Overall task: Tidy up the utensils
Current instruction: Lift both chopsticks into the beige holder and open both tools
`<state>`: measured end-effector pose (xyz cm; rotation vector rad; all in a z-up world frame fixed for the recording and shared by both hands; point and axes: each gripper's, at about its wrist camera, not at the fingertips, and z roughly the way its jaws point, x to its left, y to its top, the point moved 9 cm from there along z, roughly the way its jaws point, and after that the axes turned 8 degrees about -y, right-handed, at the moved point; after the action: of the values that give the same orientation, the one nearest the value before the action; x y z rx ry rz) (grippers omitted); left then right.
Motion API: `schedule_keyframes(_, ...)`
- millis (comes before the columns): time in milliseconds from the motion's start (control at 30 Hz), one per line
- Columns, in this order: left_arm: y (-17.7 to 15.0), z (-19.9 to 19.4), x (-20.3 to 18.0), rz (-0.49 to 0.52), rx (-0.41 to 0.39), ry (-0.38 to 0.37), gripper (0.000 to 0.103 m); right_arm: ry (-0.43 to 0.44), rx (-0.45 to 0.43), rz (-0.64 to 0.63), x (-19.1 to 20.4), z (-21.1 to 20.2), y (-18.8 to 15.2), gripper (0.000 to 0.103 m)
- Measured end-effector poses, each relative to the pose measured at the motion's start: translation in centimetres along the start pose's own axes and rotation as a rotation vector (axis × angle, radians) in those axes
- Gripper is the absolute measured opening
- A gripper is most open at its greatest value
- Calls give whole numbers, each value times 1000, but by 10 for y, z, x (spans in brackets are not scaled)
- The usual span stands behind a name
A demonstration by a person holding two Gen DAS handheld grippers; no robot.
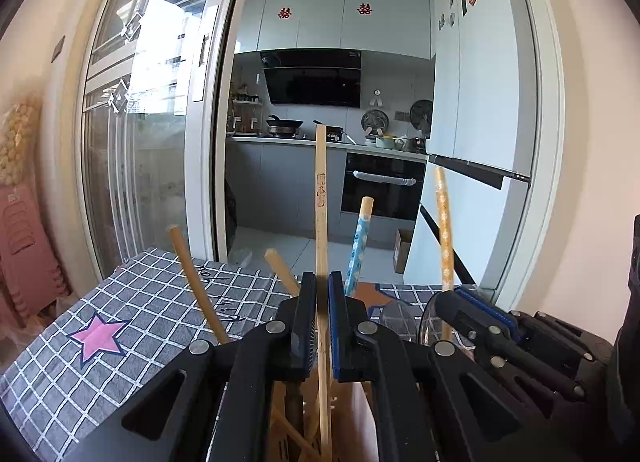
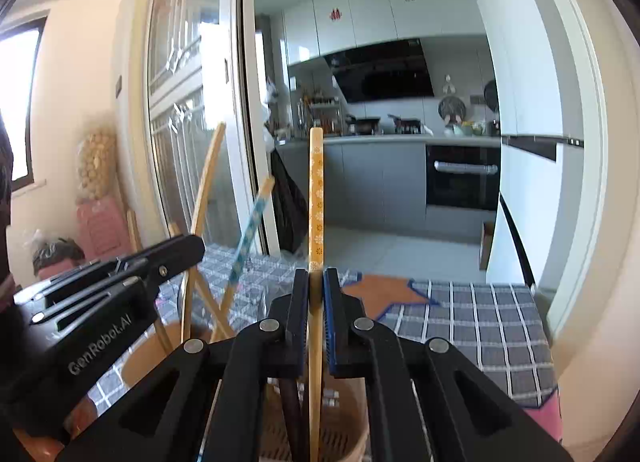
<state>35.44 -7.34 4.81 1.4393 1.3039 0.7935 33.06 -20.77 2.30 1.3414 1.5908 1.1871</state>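
We are pinching plain wooden chopstick (image 1: 321,198) in left gripper (image 1: 322,290), frame centre, upright. We are pinching orange flowered chopstick (image 2: 316,198) in right gripper (image 2: 316,286). Both chopsticks are standing over wooden holder (image 2: 352,442), bottom centre, on checked tablecloth (image 2: 496,322).

The plain pale wooden chopstick (image 1: 321,198) bears a small dark stamped mark. The yellow-orange chopstick with white flower print (image 2: 316,202) contrasts with the light blue chopstick with white flower print (image 1: 359,238). The grey tablecloth with a white grid (image 1: 132,318) carries a pink star outlined in dark blue (image 1: 98,336) and an orange star edged in blue (image 2: 390,294). Black gripper fingers carry blue pads (image 2: 330,326).
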Motion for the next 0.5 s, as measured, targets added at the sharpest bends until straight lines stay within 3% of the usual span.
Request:
schedule_keyframes(267, -4, -10, 7, 20, 15, 14, 37, 28, 43, 39, -9, -5, -1, 8)
schedule_keyframes(500, -5, -23, 24, -17, 49, 35, 37, 19, 20, -33, 3, 6, 7, 8)
